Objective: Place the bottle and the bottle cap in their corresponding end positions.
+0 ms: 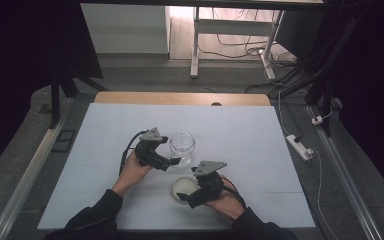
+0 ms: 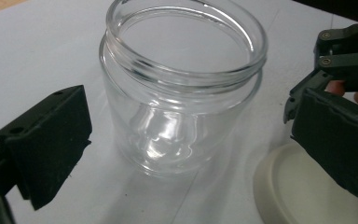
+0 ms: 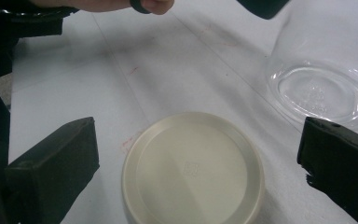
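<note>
Showing clear glass jar [image 1: 182,144] upright, lidless, mid-surface [image 1: 105,130] | cream lid [image 1: 184,188] flat, just near-right of jar | left gripper [image 1: 171,162] fingers spread, flanking jar without touching | right gripper [image 1: 186,198] fingers spread either side of lid

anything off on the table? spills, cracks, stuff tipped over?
Nothing stands out. The jar stands upright, open and empty, with no visible cracks. The lid lies flat on the table beside it. A few faint red marks on the table surface near the lid, no spills.
</note>
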Demonstrator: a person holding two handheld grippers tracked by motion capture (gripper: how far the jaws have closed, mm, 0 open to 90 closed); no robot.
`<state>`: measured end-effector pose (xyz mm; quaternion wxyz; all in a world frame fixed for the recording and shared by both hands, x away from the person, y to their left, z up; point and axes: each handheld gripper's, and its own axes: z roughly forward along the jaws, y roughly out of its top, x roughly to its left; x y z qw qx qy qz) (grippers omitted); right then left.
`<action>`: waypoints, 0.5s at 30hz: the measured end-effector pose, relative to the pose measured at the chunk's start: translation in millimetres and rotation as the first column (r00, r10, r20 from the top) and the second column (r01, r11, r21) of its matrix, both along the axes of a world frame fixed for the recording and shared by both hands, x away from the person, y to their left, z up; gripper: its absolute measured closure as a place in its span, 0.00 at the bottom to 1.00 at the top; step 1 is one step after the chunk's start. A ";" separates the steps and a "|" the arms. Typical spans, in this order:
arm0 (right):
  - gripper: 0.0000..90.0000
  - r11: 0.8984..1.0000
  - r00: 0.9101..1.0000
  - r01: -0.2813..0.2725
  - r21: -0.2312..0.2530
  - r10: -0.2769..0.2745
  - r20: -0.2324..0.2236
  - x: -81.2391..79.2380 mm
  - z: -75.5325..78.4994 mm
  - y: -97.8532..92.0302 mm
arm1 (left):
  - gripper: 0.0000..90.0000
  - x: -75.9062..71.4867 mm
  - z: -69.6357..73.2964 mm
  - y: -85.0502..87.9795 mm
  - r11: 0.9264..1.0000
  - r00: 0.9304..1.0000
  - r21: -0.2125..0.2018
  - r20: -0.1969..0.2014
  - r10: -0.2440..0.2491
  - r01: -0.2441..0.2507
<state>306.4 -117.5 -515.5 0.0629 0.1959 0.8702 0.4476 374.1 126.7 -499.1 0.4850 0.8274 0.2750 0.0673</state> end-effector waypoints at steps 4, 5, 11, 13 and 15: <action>0.00 1.000 1.000 0.002 -0.002 -0.002 0.009 -1.1 1.7 -2.2 | 0.00 -4.9 1.6 1.0 1.000 1.000 -0.013 -0.010 -0.008 0.008; 0.00 1.000 1.000 0.003 -0.003 -0.003 0.012 -1.3 2.1 -2.9 | 0.00 -6.3 1.9 0.8 1.000 1.000 -0.009 -0.010 -0.010 0.010; 0.00 1.000 1.000 0.016 0.007 -0.016 0.018 -1.2 5.6 -8.3 | 0.00 -15.5 2.0 1.6 1.000 1.000 0.014 -0.008 -0.016 0.016; 0.00 1.000 1.000 0.020 0.011 -0.020 0.017 -1.2 6.5 -10.3 | 0.00 -18.6 2.1 2.7 1.000 1.000 0.020 -0.004 -0.013 0.013; 0.00 1.000 1.000 0.024 0.013 -0.025 0.016 -1.1 7.1 -12.0 | 0.00 -21.6 3.0 4.5 1.000 1.000 0.020 0.000 -0.014 0.014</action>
